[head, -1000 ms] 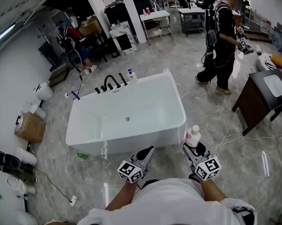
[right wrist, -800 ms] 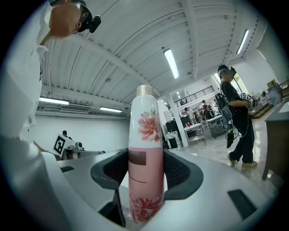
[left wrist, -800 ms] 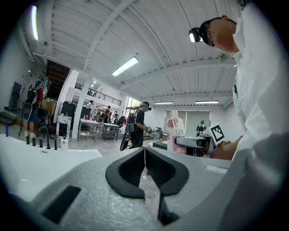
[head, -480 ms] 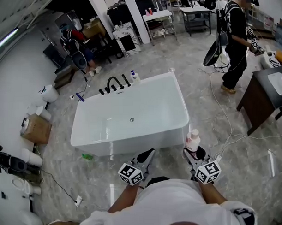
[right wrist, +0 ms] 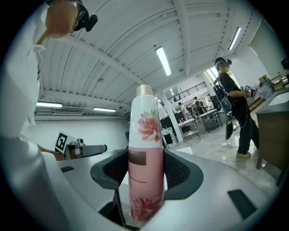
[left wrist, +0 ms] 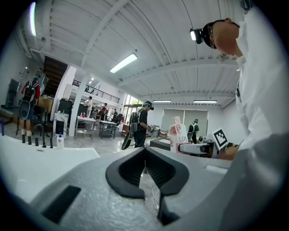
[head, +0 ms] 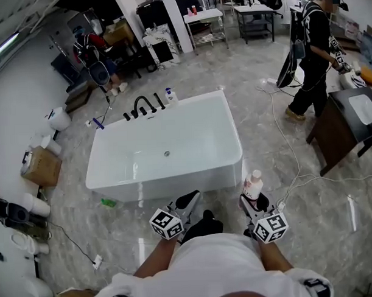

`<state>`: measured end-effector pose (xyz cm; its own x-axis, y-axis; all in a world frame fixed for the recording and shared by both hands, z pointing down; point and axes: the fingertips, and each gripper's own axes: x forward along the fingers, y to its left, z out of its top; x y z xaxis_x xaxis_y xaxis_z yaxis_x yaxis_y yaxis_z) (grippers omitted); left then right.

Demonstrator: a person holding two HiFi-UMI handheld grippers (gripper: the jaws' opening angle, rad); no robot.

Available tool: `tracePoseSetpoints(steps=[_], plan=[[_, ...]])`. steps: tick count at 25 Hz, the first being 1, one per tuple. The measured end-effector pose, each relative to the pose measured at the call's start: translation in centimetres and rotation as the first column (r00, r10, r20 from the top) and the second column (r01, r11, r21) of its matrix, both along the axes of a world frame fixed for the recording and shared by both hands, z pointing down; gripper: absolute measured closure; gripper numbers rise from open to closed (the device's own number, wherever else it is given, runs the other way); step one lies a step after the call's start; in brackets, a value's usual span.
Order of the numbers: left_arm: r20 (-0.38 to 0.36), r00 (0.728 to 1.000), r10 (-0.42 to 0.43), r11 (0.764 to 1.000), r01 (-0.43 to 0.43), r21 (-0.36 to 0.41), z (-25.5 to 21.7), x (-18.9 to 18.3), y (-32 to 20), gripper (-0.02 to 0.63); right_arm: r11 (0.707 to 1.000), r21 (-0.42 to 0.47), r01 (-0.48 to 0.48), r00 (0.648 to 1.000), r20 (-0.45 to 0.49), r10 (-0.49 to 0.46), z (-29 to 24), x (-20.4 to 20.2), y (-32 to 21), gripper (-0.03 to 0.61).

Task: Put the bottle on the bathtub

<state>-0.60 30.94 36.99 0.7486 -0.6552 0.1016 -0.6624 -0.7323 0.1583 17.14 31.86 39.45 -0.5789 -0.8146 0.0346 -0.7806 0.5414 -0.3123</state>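
Pickup done; placement pending. Clamped in R tongs (head: 255,200): bottle (right wrist: 144,158), upright, above floor just beside near-right corner of bathtub (head: 236,137), not yet on rim. L tongs (left wrist: 145,153): jaws together, nothing btwn. Rem.: lift over rim, set down, release.

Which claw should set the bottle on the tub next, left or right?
Right. The right claw grips the pink bottle upright, near the front corner of the bathtub; the left claw is shut and empty.

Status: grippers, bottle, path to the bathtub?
Right gripper shut on pink-and-white floral bottle, upright. Left gripper shut, empty. White bathtub ahead, near rim unobstructed.
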Motion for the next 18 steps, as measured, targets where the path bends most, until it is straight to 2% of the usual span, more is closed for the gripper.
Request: tracePoseSetpoints(steps=[6, 14, 18], plan=[[-0.045, 0.998, -0.034, 0.999, 0.034, -0.005, 0.3, -1.3, -1.5, 0.595, 0.999, -0.001, -0.04, 0.999, -0.014, 0.04, 0.5, 0.6, -0.7, 0.345], [-0.043, 0.997, -0.066, 0.998, 0.065, -0.014, 1.9, -3.2, -4.6, 0.595, 1.0, -0.011, -0.025, 0.997, -0.068, 0.025, 0.6, -0.9, -3.1, 0.345], [-0.077, 0.994, -0.079, 0.995, 0.073, -0.073, 3.3, -4.8, -7.3, 0.595, 1.0, -0.017, -0.025, 0.997, -0.077, 0.024, 0.4, -2.0, -6.3, 0.345]])
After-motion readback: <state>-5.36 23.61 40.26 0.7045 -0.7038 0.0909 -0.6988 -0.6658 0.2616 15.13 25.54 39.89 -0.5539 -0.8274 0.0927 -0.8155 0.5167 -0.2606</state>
